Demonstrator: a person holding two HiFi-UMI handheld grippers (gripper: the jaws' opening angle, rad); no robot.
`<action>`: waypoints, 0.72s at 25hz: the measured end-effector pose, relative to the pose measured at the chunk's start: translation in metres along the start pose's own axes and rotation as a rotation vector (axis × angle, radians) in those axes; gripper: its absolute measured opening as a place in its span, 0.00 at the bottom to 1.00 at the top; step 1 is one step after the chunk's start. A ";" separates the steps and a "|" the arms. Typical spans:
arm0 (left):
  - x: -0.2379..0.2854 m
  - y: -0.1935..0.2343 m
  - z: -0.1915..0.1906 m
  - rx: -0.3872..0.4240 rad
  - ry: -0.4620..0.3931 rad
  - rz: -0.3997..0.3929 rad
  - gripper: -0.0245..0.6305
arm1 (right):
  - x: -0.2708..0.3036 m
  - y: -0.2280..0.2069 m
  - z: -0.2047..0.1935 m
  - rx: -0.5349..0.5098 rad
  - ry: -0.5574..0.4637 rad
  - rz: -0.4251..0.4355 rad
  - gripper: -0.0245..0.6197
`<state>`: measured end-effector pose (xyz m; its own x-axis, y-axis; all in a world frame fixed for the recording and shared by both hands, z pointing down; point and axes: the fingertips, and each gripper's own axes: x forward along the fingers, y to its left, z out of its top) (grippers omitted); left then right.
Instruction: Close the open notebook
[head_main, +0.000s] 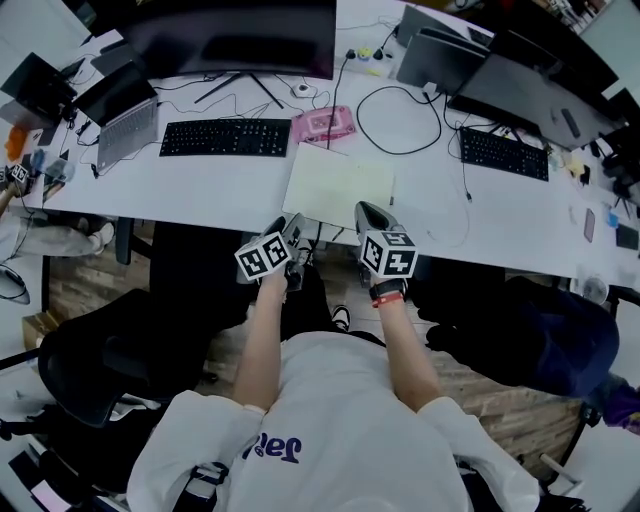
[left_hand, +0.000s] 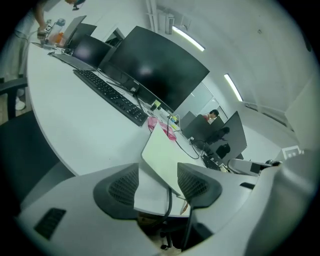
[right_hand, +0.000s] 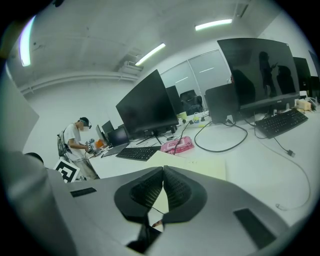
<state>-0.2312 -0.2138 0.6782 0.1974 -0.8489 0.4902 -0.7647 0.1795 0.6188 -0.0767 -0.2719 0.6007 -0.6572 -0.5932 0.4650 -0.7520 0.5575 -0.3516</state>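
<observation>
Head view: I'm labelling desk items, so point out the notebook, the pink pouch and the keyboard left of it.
notebook (head_main: 335, 185), head view, middle of its pale top face.
pink pouch (head_main: 325, 123), head view, centre of its top.
keyboard (head_main: 225, 137), head view, middle of the key field.

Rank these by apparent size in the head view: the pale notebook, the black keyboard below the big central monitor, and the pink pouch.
1. notebook, largest.
2. black keyboard, longer but much narrower.
3. pink pouch, clearly smallest.
</observation>
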 end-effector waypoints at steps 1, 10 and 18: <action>0.001 0.003 0.000 -0.012 0.001 0.002 0.40 | 0.000 -0.001 -0.001 0.004 0.002 -0.002 0.04; 0.009 0.023 0.007 -0.147 -0.051 -0.009 0.33 | 0.004 -0.006 -0.005 0.024 0.001 -0.019 0.04; 0.016 0.026 0.009 -0.231 -0.071 -0.038 0.13 | 0.001 -0.007 -0.009 0.028 0.008 -0.024 0.04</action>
<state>-0.2539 -0.2274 0.6967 0.1733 -0.8886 0.4247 -0.5956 0.2489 0.7638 -0.0715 -0.2714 0.6116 -0.6388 -0.6014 0.4799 -0.7686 0.5268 -0.3629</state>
